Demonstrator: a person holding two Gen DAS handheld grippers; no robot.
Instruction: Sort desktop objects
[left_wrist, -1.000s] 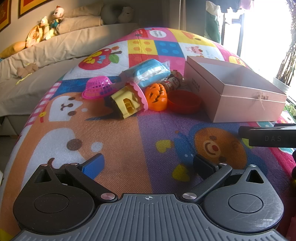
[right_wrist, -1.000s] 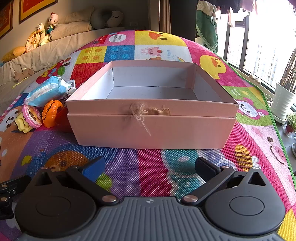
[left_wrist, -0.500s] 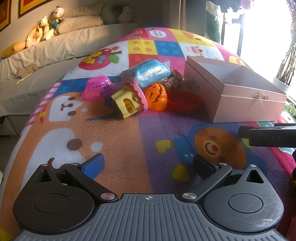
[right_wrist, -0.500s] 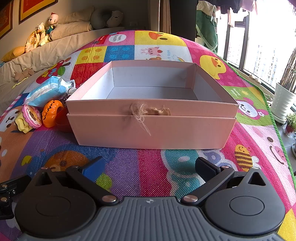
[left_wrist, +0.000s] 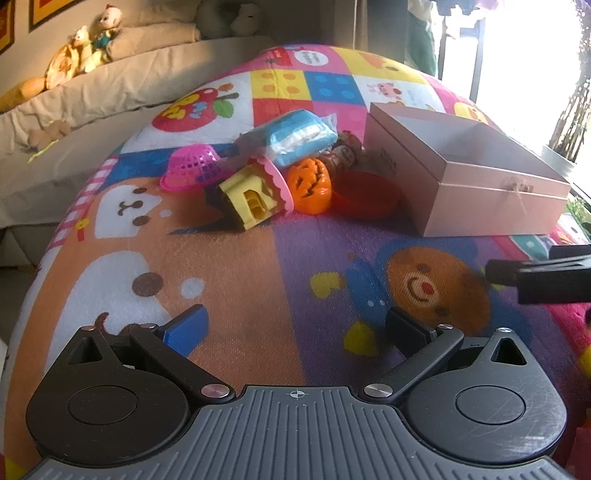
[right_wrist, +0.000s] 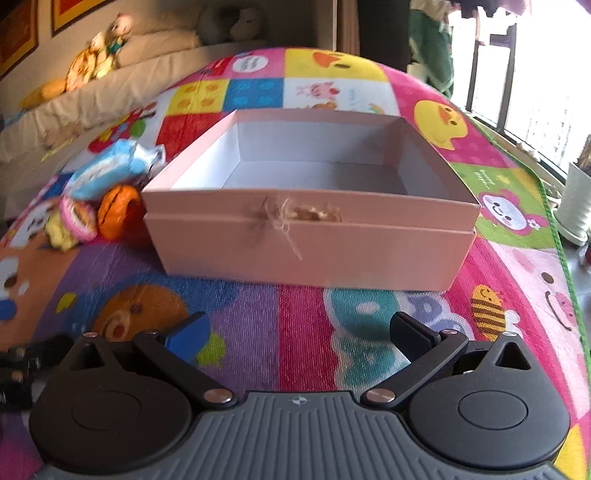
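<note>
A heap of toys lies on the colourful play mat: a pink basket (left_wrist: 192, 167) upside down, a yellow toy house (left_wrist: 251, 197) with a pink roof, an orange pumpkin (left_wrist: 309, 184), a red bowl (left_wrist: 365, 195), a blue tissue pack (left_wrist: 299, 136) and a small bottle (left_wrist: 341, 153). An open, empty pink box (left_wrist: 461, 177) stands right of them; it fills the right wrist view (right_wrist: 310, 236). My left gripper (left_wrist: 295, 328) is open and empty, well short of the toys. My right gripper (right_wrist: 299, 330) is open and empty in front of the box.
The mat (left_wrist: 240, 277) ends at a beige sofa (left_wrist: 92, 96) with plush toys on the left. A window and a white plant pot (right_wrist: 578, 199) are at the right. The right gripper's body (left_wrist: 543, 280) shows at the right edge of the left wrist view.
The right wrist view has shifted and blurred: the box now looks turned and sits a bit higher, so my right gripper is moving. The left gripper has moved only slightly.
</note>
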